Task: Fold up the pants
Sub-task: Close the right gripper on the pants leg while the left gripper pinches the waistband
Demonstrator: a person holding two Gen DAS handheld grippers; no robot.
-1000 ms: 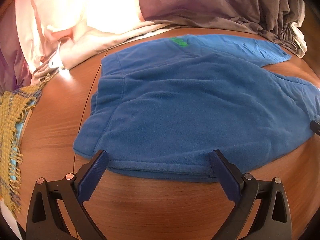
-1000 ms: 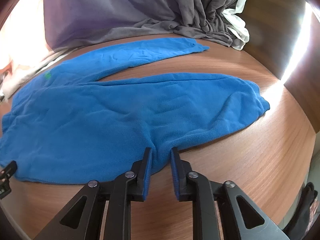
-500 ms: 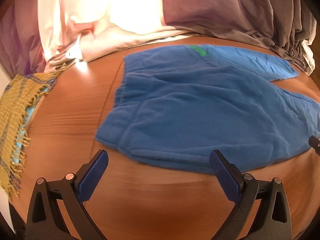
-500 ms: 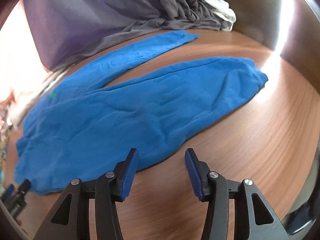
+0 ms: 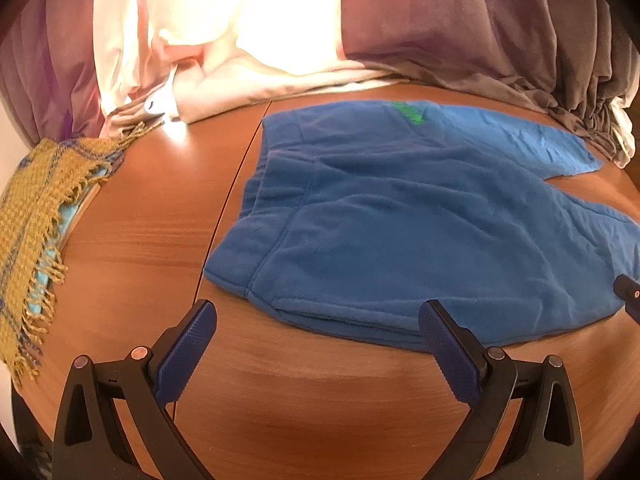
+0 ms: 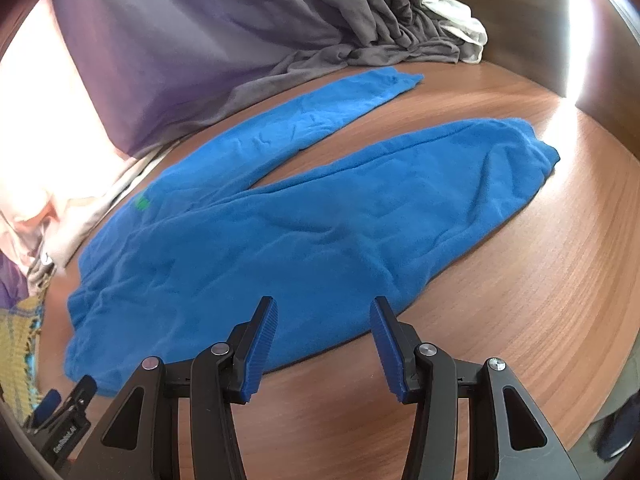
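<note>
Blue fleece pants (image 5: 400, 220) lie flat on the brown wooden table (image 5: 140, 240), waistband to the left and both legs spread to the right (image 6: 300, 232). A small green mark sits near the waistband. My left gripper (image 5: 318, 316) is wide open just in front of the waistband's near corner; its right fingertip overlaps the near hem and nothing is gripped. My right gripper (image 6: 322, 308) is open about halfway over the near edge of the thigh, its pads off the cloth. Its tip shows at the left wrist view's right edge (image 5: 628, 292).
A yellow fringed scarf (image 5: 28, 220) hangs over the table's left edge. White and pink cloth (image 5: 240, 72) and grey drapery (image 6: 280, 20) crowd the far edge. Bare wood (image 6: 540, 280) lies in front of and to the right of the pants.
The right jaws, nearly shut at the pants' near edge a second ago, have opened and let the cloth lie. The left gripper has shifted left and back, still open.
</note>
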